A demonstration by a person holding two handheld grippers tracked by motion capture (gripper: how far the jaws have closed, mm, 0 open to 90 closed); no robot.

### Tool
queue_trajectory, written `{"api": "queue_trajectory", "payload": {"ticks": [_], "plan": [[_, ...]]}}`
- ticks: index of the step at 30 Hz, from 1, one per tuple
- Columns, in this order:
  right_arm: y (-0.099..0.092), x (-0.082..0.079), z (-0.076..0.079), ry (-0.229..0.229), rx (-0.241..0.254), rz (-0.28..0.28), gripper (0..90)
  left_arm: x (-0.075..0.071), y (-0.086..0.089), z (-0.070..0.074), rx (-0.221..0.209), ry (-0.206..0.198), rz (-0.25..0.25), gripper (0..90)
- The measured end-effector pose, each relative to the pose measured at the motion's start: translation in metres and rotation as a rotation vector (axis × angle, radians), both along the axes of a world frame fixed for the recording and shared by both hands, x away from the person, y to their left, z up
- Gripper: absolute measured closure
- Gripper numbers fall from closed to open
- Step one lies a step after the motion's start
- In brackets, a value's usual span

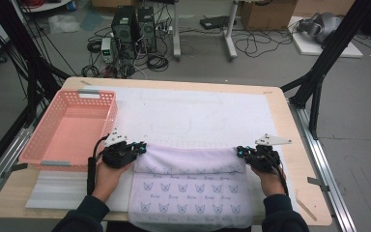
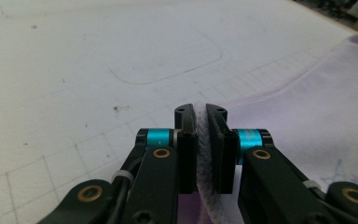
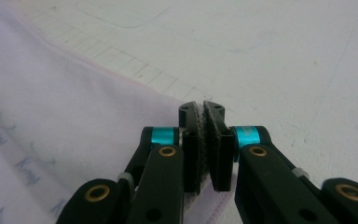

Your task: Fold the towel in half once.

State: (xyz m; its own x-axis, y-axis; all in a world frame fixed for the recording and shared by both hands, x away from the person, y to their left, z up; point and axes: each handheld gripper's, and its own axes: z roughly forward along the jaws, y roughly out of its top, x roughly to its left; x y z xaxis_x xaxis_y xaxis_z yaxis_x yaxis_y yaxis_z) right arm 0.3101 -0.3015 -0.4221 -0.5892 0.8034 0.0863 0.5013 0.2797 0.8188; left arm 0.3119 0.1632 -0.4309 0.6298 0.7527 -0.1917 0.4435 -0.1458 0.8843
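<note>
A pale lilac towel (image 1: 191,186) with a printed pattern lies at the table's near edge, its far part folded over toward me. My left gripper (image 1: 141,148) grips the fold's left corner; in the left gripper view the towel (image 2: 307,116) edge is pinched between the jaws of the left gripper (image 2: 200,112). At the fold's right corner sits my right gripper (image 1: 241,152). The right gripper view shows the towel (image 3: 51,116) hem clamped in the right gripper (image 3: 201,108).
A pink plastic basket (image 1: 43,135) stands at the table's left. A white gridded mat (image 1: 188,111) covers the tabletop beyond the towel. Computers and cables lie on the floor behind the table.
</note>
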Motion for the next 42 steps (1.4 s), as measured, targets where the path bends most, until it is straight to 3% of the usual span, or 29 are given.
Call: {"api": "queue_trajectory", "payload": {"ticks": [6, 11, 14, 22, 23, 25, 27, 30, 33, 35, 36, 40, 42], "plan": [[-0.006, -0.024, 0.006, -0.035, 0.011, 0.034, 85.6, -0.018, 0.006, 0.007, -0.033, -0.032, -0.032, 82.7], [-0.010, -0.043, 0.006, -0.053, 0.032, 0.038, 85.5, -0.033, 0.009, 0.009, -0.039, -0.024, -0.053, 82.5], [-0.011, -0.051, 0.005, -0.047, 0.015, 0.060, 85.5, -0.041, 0.010, 0.009, -0.045, -0.017, -0.064, 82.2], [-0.014, -0.066, 0.001, 0.010, -0.019, 0.110, 85.5, -0.056, 0.012, -0.002, -0.038, 0.064, -0.106, 80.7], [-0.015, -0.067, 0.000, 0.016, -0.024, 0.116, 85.4, -0.057, 0.013, -0.004, -0.040, 0.079, -0.110, 78.8], [-0.015, -0.069, -0.001, 0.027, -0.037, 0.130, 85.2, -0.057, 0.014, -0.005, -0.037, 0.098, -0.100, 67.0], [-0.015, -0.071, -0.003, 0.046, -0.049, 0.155, 84.5, -0.055, 0.016, -0.006, -0.038, 0.096, -0.059, 50.9], [-0.018, -0.071, -0.001, 0.045, -0.049, 0.178, 77.2, -0.052, 0.021, -0.005, -0.049, 0.075, -0.029, 41.1], [-0.022, -0.071, 0.005, 0.007, 0.016, 0.143, 65.1, -0.050, 0.025, -0.004, -0.060, 0.055, -0.017, 41.1], [-0.028, -0.069, 0.006, -0.032, 0.099, 0.083, 64.1, -0.050, 0.028, -0.002, -0.076, 0.030, -0.005, 41.2], [-0.029, -0.067, 0.006, -0.041, 0.113, 0.058, 64.2, -0.050, 0.030, 0.000, -0.085, 0.017, 0.000, 41.3], [-0.032, -0.055, 0.002, -0.060, 0.076, -0.057, 67.0, -0.051, 0.035, 0.006, -0.106, -0.021, 0.034, 41.3], [-0.028, -0.044, -0.003, -0.028, 0.049, -0.075, 67.0, -0.049, 0.034, 0.004, -0.097, -0.013, 0.034, 41.4]]}}
